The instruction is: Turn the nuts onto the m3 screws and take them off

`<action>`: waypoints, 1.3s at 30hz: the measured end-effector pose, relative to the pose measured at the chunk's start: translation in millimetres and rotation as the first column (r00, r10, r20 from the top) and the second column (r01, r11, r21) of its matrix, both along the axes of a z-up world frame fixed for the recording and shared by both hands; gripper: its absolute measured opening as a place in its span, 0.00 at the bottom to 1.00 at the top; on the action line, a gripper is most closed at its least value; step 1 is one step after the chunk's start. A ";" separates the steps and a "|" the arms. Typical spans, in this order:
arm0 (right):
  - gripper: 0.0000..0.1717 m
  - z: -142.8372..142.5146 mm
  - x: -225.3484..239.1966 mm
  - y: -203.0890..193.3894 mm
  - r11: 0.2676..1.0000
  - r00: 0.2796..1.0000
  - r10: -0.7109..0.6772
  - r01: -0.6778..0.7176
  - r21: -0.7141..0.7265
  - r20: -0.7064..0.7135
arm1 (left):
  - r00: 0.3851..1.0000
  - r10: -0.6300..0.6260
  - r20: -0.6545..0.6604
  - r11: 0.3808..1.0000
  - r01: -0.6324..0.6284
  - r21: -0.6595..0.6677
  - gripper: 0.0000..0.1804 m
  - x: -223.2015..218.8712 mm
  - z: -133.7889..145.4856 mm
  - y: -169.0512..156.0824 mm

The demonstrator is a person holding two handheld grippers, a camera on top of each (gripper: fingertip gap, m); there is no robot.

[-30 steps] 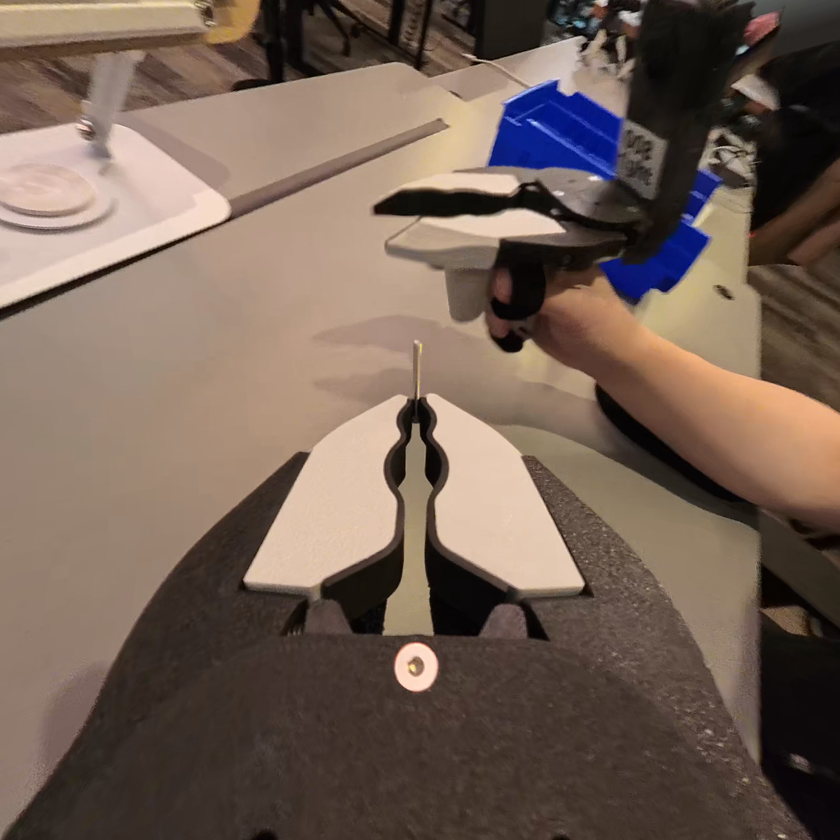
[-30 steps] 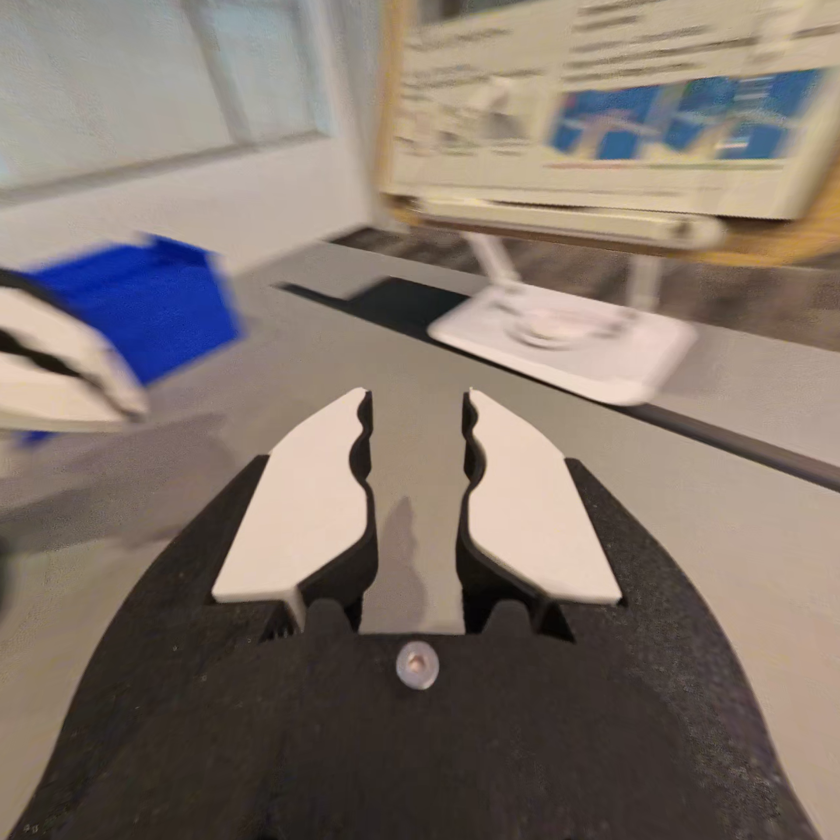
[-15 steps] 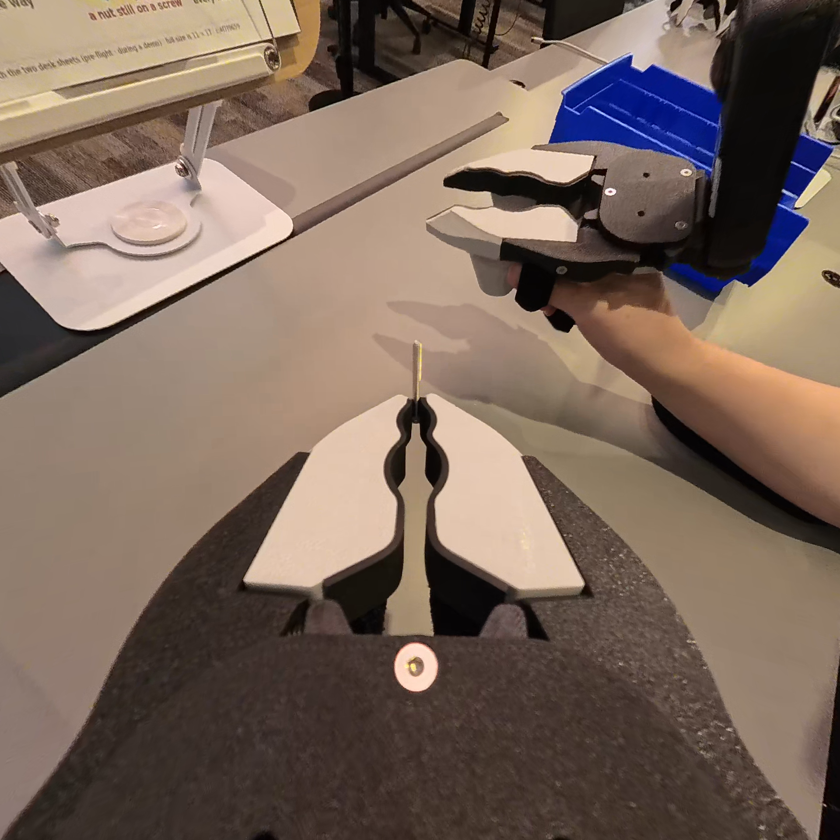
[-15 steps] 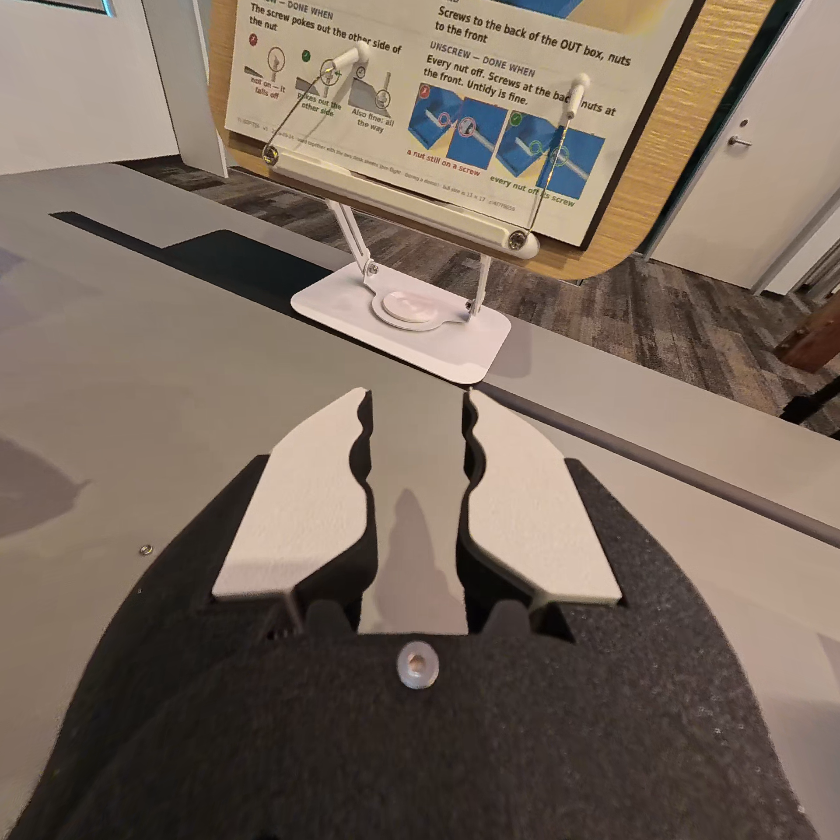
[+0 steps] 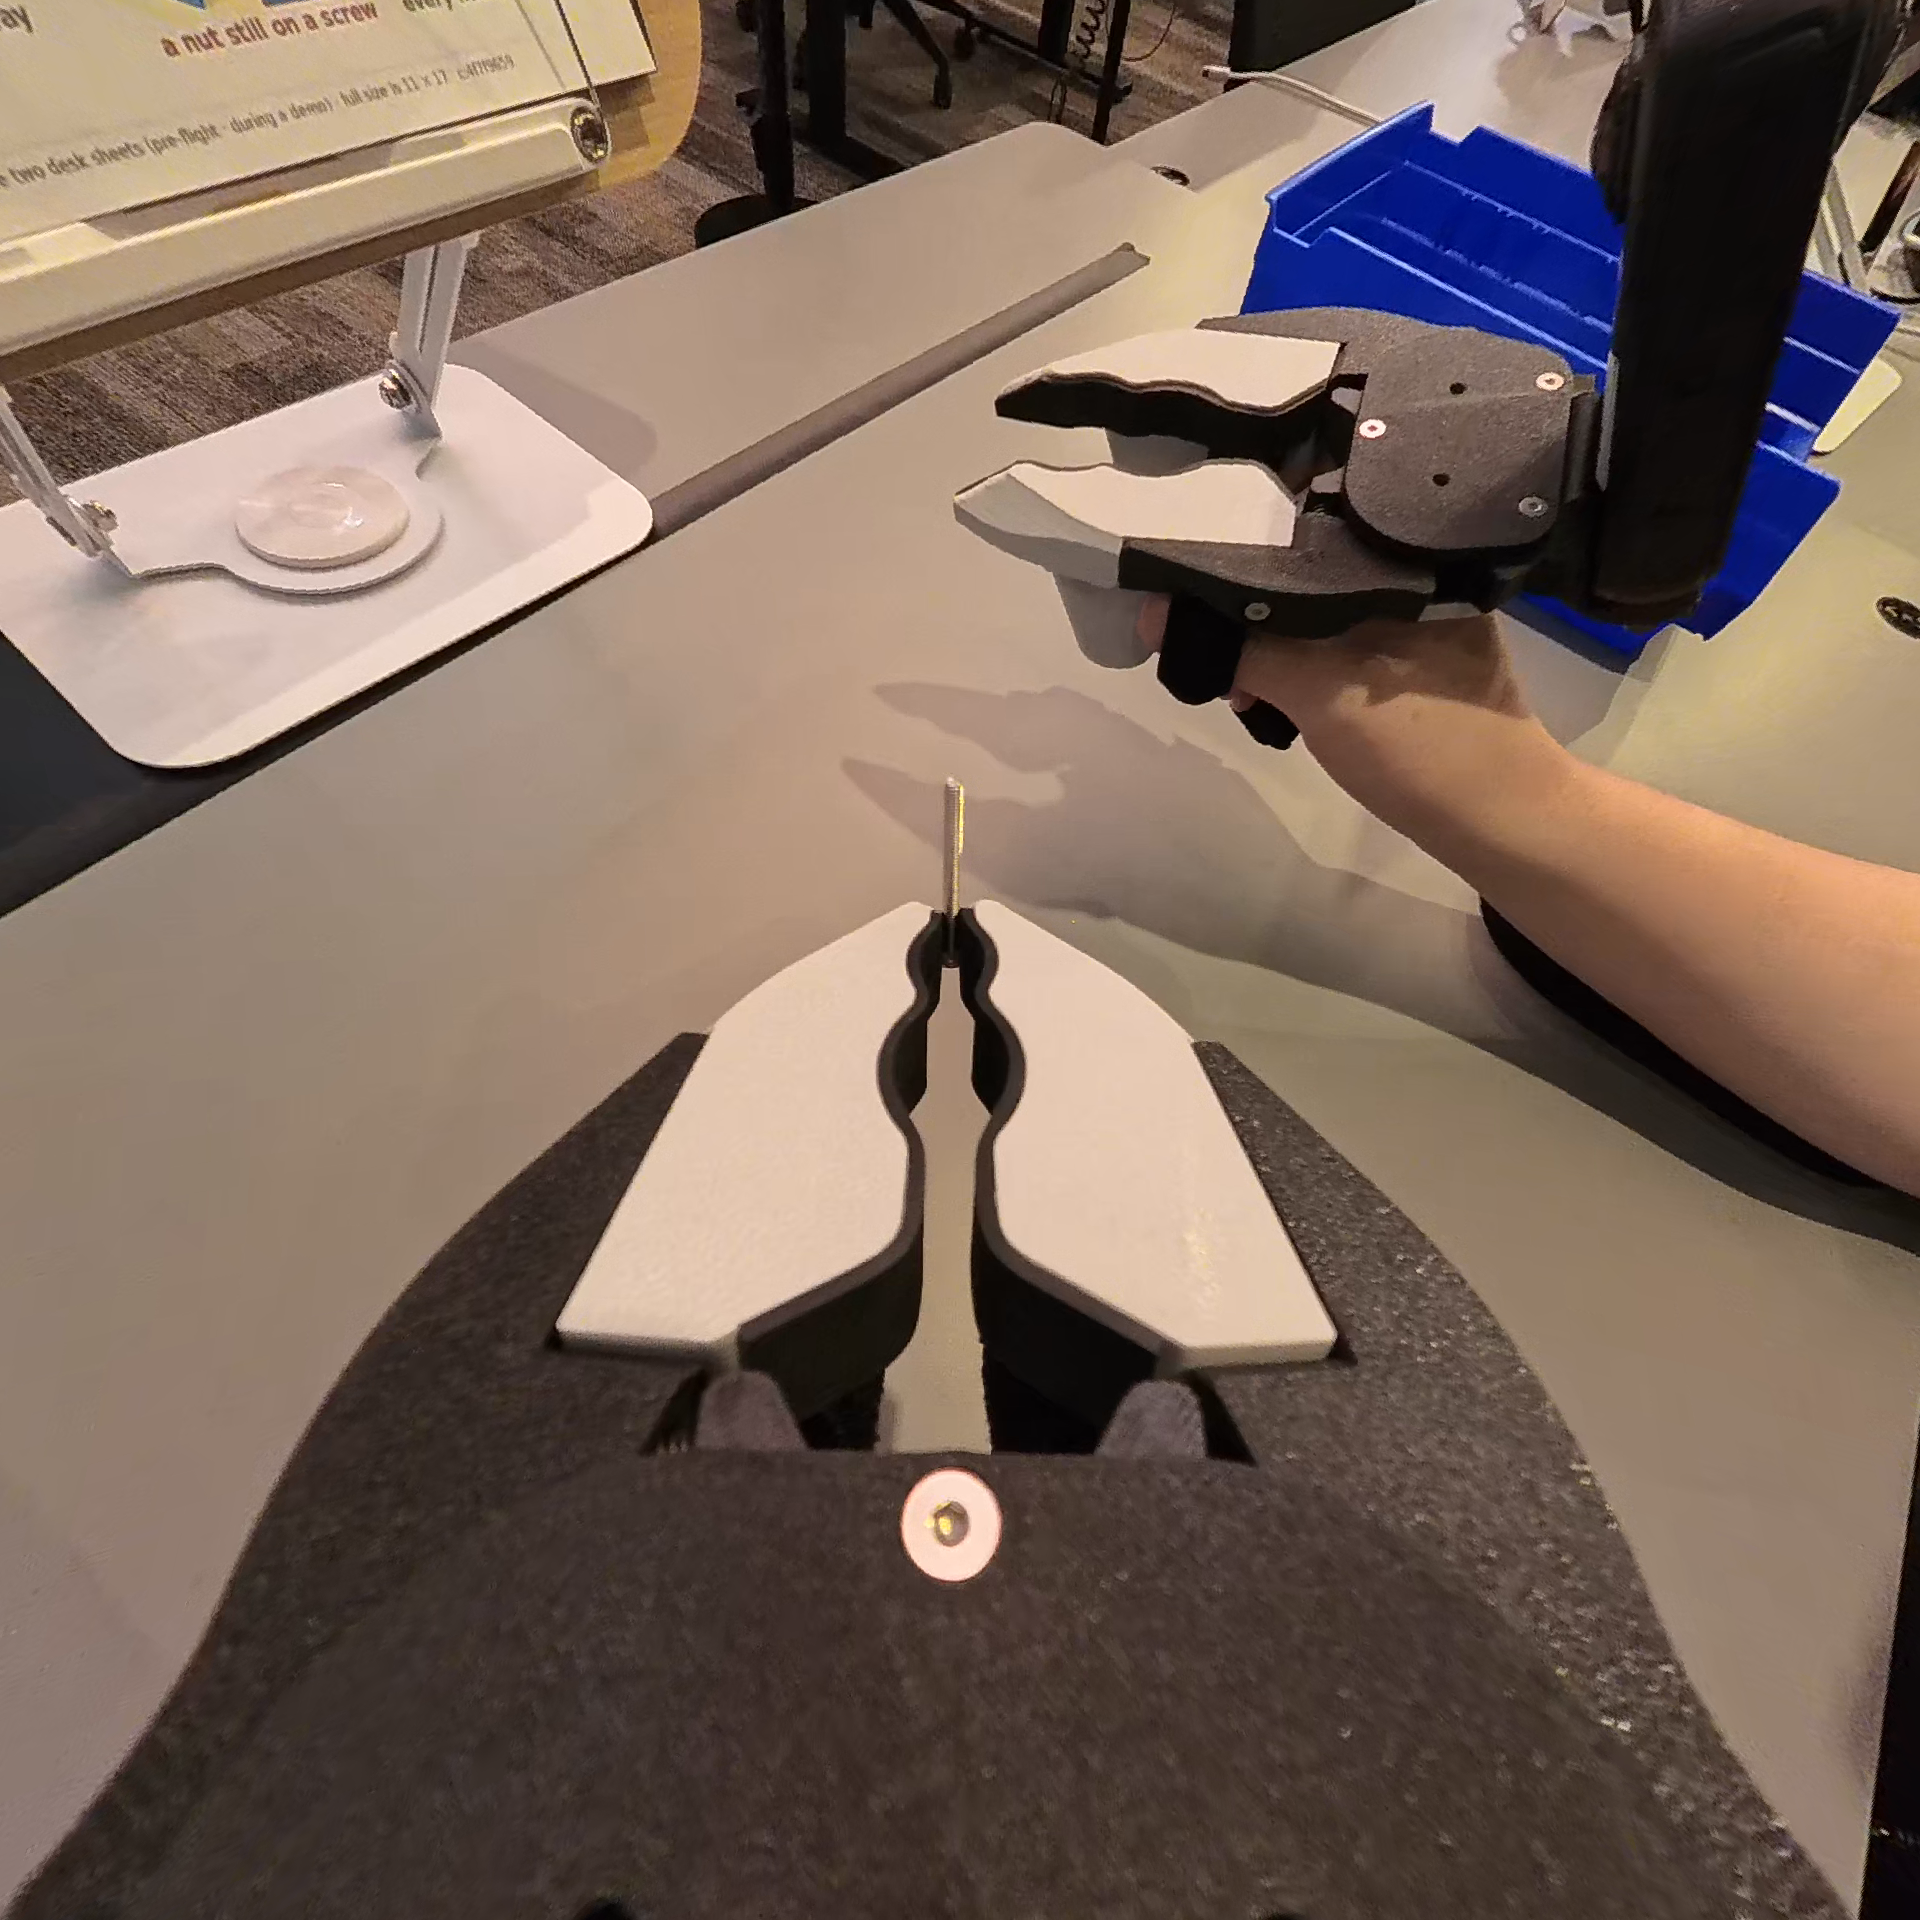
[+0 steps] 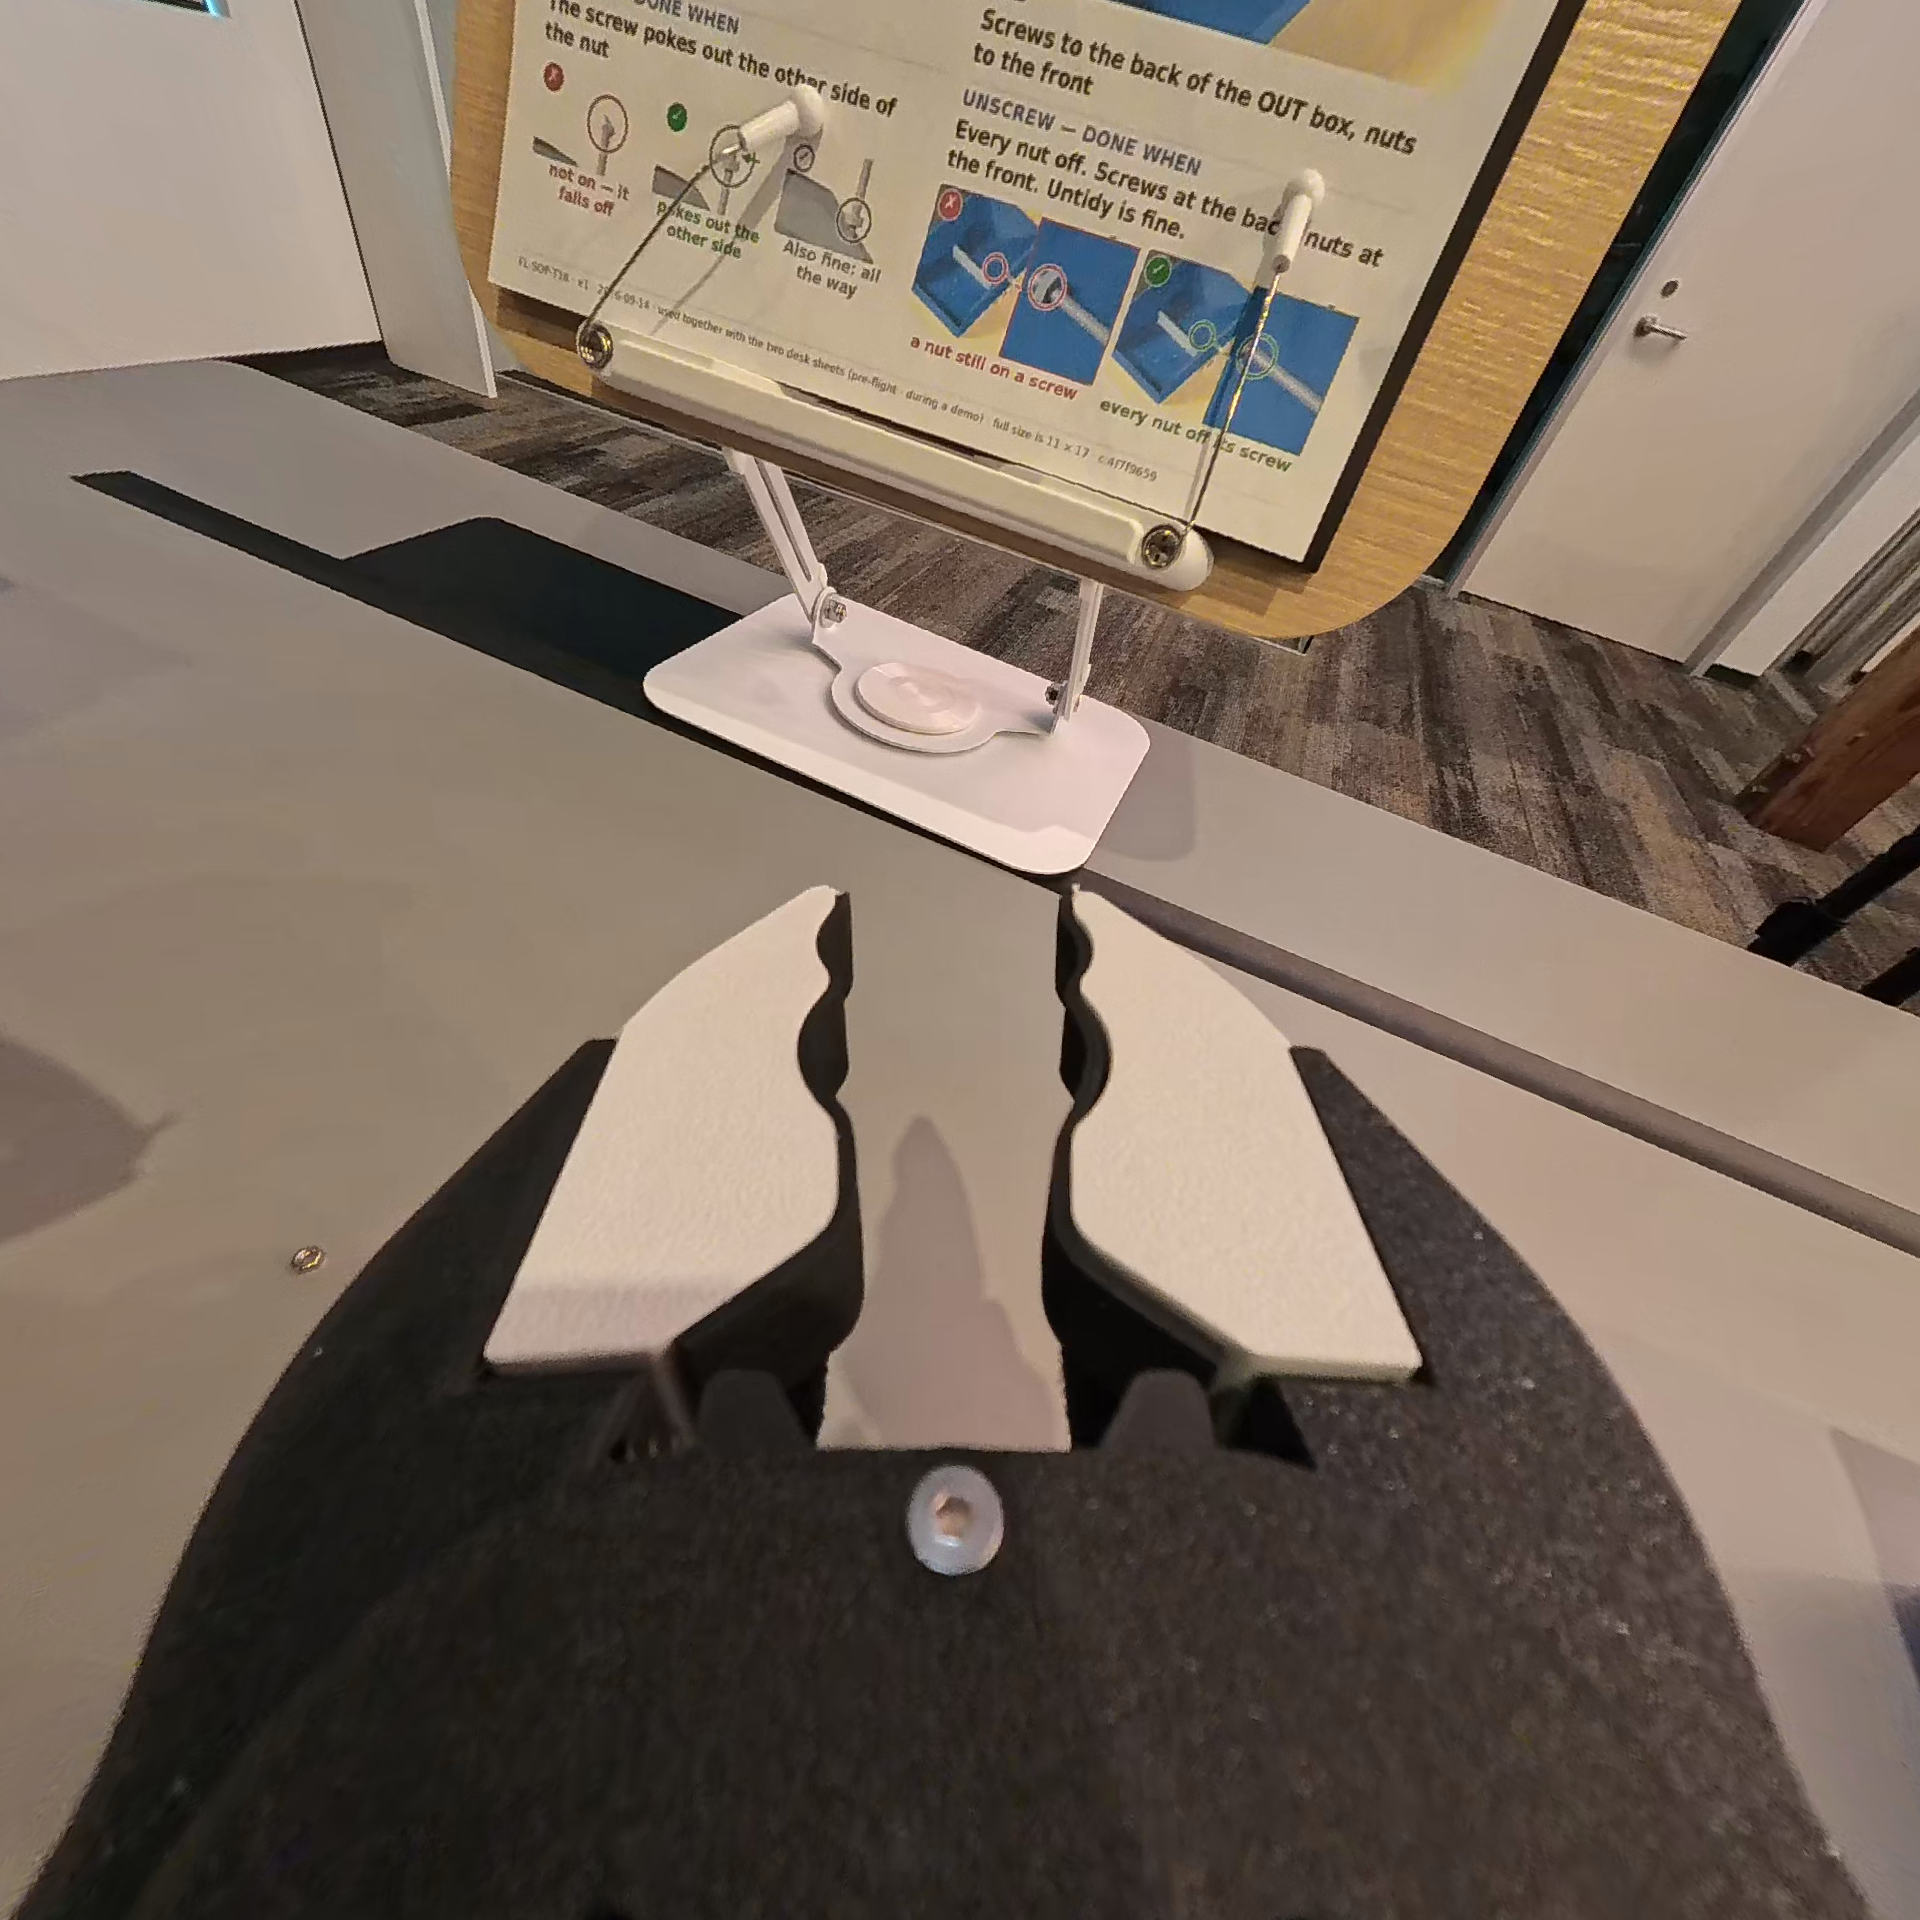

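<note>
My left gripper (image 5: 950,914) is shut on a thin silver screw (image 5: 953,844). The screw sticks straight out past the fingertips, above the grey table (image 5: 416,935). My right gripper (image 6: 951,909) is open, with nothing between its fingers (image 6: 727,1122). It also shows in the left wrist view (image 5: 997,457), held by a hand (image 5: 1382,675) to the upper right of the screw and above the table. A small metal nut (image 6: 305,1259) lies on the table to the left of my right gripper.
A blue bin (image 5: 1507,270) stands at the far right of the table. A white stand (image 6: 904,738) holds a printed instruction sheet (image 6: 935,208) at the table's far edge; it also shows in the left wrist view (image 5: 312,561). A forearm (image 5: 1714,956) crosses the right side.
The left gripper stays shut on the screw. The right gripper, still open, has swung from the blue bin toward the stand and steadied, ending farther to the right of the screw.
</note>
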State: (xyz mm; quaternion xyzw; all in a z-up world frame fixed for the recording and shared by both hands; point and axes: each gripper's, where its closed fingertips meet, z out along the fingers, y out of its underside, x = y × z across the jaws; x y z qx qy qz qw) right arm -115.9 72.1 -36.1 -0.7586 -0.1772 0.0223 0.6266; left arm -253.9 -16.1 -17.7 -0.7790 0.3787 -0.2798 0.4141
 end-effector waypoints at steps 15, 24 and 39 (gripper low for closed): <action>0.22 -3.2 -0.1 0.7 1.000 1.000 -0.004 0.004 -0.009 0.017 | 1.000 0.011 0.009 1.000 -0.011 0.004 0.01 -2.0 1.5 2.3; 0.22 -5.2 -4.4 0.3 1.000 1.000 0.007 -0.007 -0.017 0.027 | 0.994 0.096 -0.047 0.993 -0.092 0.071 0.01 -11.8 4.6 19.8; 0.22 -11.1 -2.8 2.2 0.999 0.999 0.005 -0.003 -0.035 0.046 | 0.881 0.387 -0.272 0.890 -0.280 0.359 0.01 -36.8 7.8 49.2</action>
